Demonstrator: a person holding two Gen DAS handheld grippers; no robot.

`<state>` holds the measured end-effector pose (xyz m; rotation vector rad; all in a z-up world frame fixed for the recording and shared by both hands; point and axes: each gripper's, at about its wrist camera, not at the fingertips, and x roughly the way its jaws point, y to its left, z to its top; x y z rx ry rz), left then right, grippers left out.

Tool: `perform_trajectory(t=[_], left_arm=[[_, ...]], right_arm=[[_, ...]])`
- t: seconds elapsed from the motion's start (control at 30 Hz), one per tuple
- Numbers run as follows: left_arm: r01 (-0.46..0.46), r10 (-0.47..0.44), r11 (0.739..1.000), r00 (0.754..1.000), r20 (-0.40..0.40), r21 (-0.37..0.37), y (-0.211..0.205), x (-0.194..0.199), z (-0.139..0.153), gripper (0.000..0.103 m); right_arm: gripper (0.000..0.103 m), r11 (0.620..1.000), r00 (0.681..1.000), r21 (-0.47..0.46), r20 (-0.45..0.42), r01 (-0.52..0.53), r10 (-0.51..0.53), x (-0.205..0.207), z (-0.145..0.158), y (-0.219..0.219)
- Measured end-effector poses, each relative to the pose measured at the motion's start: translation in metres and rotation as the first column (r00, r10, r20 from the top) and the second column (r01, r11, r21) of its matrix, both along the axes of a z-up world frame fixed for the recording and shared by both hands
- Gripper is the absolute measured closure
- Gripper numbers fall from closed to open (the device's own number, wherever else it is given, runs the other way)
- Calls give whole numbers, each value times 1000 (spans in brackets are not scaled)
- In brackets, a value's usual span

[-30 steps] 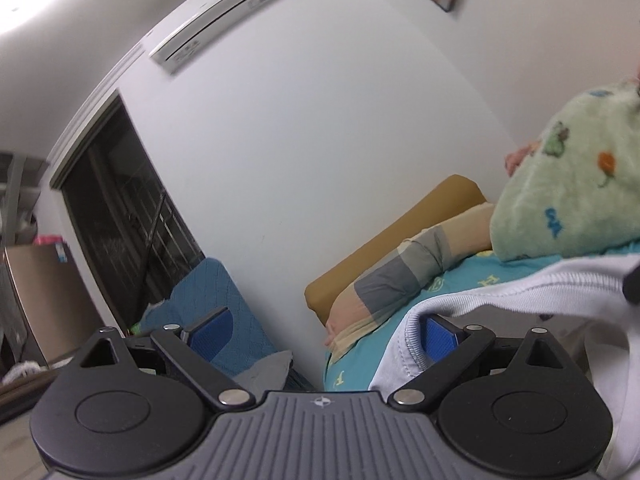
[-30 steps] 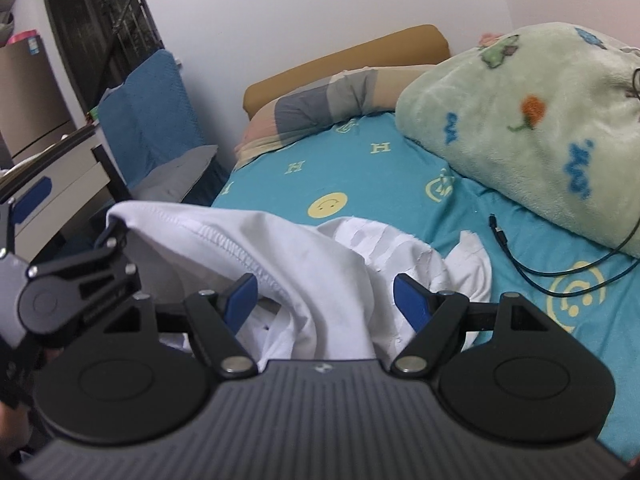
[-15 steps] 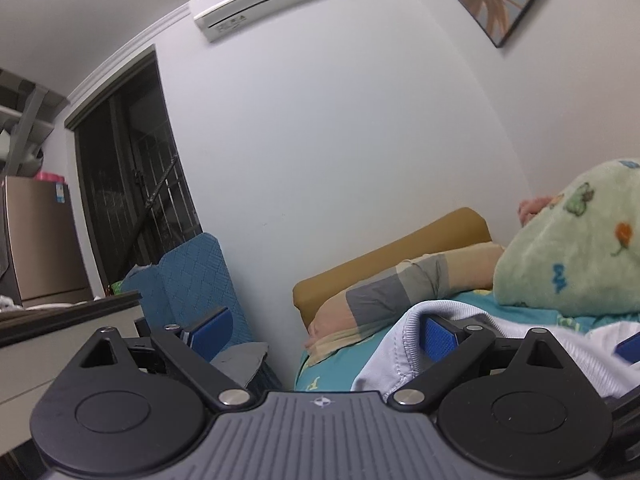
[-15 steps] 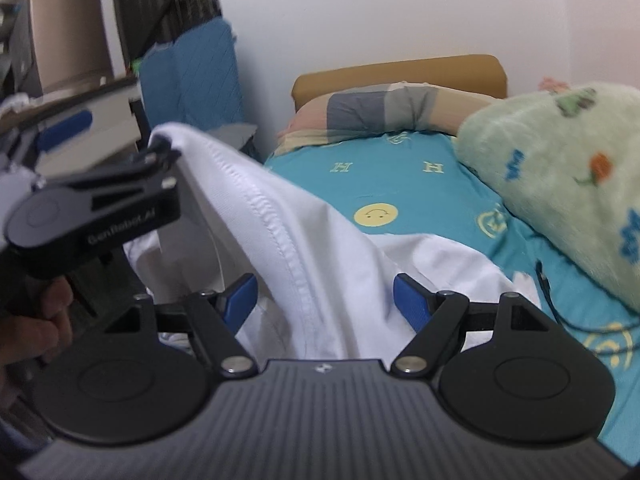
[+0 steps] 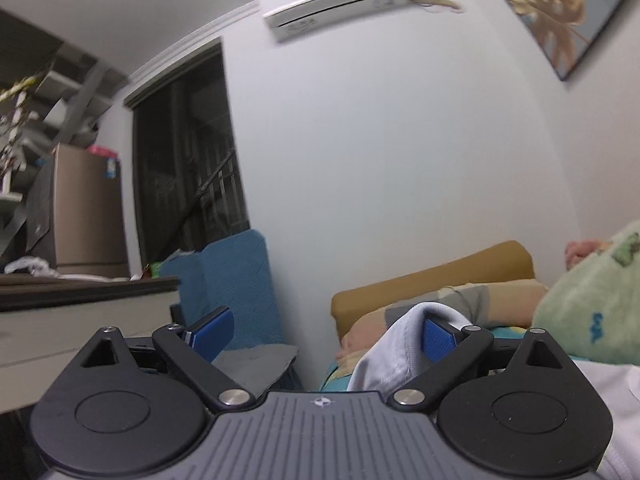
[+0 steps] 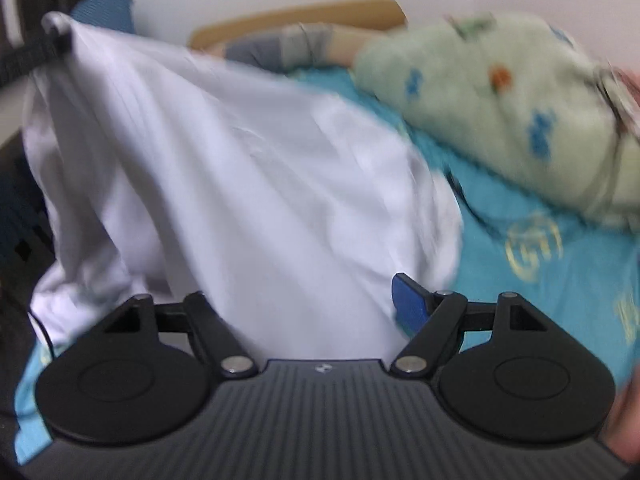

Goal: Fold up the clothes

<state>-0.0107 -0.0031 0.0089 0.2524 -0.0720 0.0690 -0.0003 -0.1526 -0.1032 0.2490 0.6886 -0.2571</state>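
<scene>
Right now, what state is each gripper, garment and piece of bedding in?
left gripper: jaws wide open, cloth hooked over one finger.
right gripper: open, cloth draped between its fingers, not pinched.
white garment: unfolded, one edge lifted, the rest trailing onto the bed.
green blanket: bunched in a heap.
pillow: lying flat at the headboard.

White garment [image 6: 248,184] smooth cloth; blanket [image 6: 500,104] fuzzy fleece; gripper [image 5: 324,332] matt plastic.

Teal bed sheet [image 6: 520,280] carries white garment [image 6: 260,200], green blanket [image 6: 500,100], pillow [image 5: 480,304].
</scene>
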Motion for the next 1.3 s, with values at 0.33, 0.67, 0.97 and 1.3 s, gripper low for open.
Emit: perform_trajectory(t=[0.33, 0.67, 0.97, 1.3], left_arm=[[-19, 32, 991, 995, 93, -134, 16, -48, 31, 3], [0, 5, 994, 999, 45, -111, 14, -57, 34, 4], [16, -8, 990, 998, 57, -142, 26, -45, 39, 4], [23, -6, 989, 993, 118, -145, 32, -51, 45, 4]], right_arm=[[27, 968, 901, 17, 361, 252, -241, -50, 67, -48], [26, 998, 950, -44, 306, -47, 58, -53, 66, -42], [26, 941, 907, -86, 252, -327, 338, -24, 63, 33], [26, 995, 956, -77, 280, -71, 90, 22, 73, 62]])
